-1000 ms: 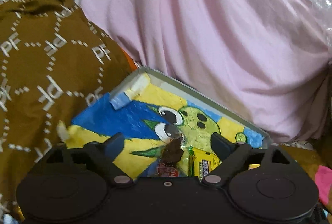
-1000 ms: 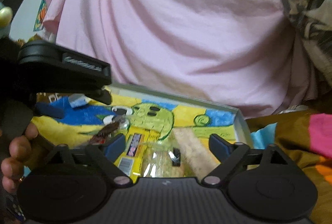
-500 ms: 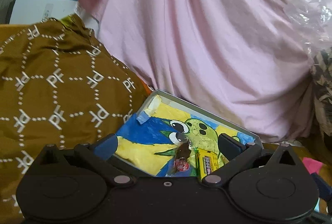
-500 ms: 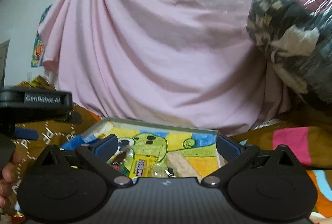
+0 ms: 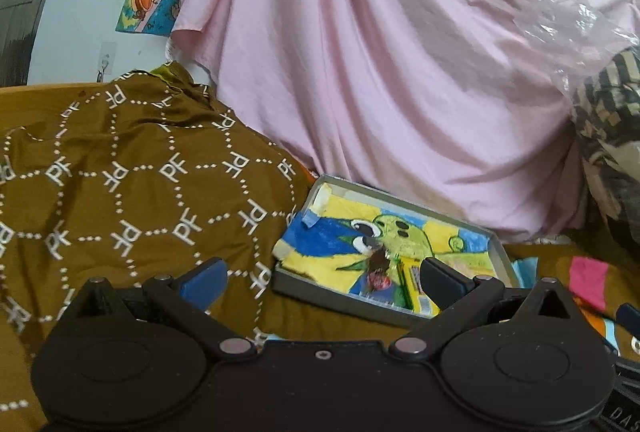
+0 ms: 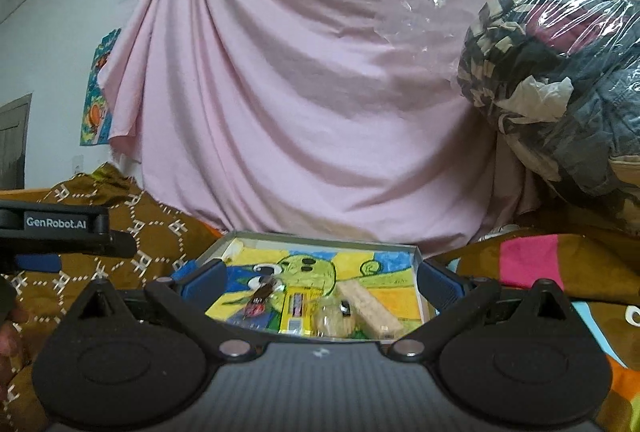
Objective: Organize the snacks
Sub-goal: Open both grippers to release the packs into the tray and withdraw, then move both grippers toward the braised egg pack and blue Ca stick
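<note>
Two large cloths fill both views: a pink sheet (image 6: 304,92) hung as backdrop and a brown patterned cloth (image 5: 132,200) over the surface. On that cloth sits a shallow grey tray (image 6: 320,240) lined with a yellow-and-blue cartoon drawing (image 6: 312,268); a plastic-wrapped bundle (image 6: 560,80) rises at the right.

Snacks, all inside the tray at its near end, side by side, long axes running roughly away from the cameras:
- tan wafer-like bar (image 6: 370,306), rightmost, angled slightly;
- clear packet (image 6: 332,316) with a small dark piece on it;
- yellow packet (image 6: 296,308);
- dark brown wrapper (image 6: 262,296), leftmost.

Key relation: from the right gripper (image 6: 320,282) the tray lies straight ahead and a little below, the row of snacks centred between the fingers. From the left gripper (image 5: 322,274) the tray lies ahead and to the right; only the brown wrapper (image 5: 378,264) and yellow packet (image 5: 412,288) show there, near the right finger. Judgement: the right hand is better lined up on the row, the left nearer the brown wrapper.

Gripper state: both spread fully, nothing between the fingers; the jaws of each have just been opening. Neither touches a snack or the tray.

Pose: right gripper points about level across the tray; left tips slightly downward. The left gripper's body (image 6: 60,228) shows at the left edge of the right view, beside the tray's left side.
</note>
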The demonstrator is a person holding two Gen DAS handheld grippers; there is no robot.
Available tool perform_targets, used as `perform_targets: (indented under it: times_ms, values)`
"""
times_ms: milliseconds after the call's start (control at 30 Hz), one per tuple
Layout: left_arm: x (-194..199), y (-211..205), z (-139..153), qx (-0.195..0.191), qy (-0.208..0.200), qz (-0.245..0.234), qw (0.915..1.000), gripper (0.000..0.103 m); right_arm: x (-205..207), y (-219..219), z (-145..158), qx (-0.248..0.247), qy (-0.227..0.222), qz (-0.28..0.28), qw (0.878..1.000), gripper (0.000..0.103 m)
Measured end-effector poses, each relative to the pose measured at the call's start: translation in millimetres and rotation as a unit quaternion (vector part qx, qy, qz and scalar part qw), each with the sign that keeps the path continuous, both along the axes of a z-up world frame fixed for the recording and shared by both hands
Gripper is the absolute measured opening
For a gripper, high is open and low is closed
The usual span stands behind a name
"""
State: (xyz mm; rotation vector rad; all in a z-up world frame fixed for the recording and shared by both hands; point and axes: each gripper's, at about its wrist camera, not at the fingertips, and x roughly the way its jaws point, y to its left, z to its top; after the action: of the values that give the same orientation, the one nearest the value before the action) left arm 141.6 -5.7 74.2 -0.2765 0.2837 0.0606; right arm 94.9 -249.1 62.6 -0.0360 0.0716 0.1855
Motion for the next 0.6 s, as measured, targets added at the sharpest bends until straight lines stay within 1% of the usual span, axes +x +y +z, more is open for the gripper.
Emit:
perform_targets:
  times_ms: [133,400,600]
  values:
    - [-22.2,6.1,-6.5,0.017,0.006,-0.001,0.9998,0.102,-22.5,3.5,-5.2,-0.006,0.008,0.006,1.0,0.103]
    - [-59.4,21.3,-31.1,0.035,0.027,-0.009,0.999,0.102,-60.4,17.2,-21.0,-0.035,0.026,0.026,0.999,0.103]
    - [-73.9,32.7,-52.8,0.043,0.054,-0.013,0.9975,0.102,-74.7,28.5,-33.6,-0.051,0.06,0.046,0.996,0.103]
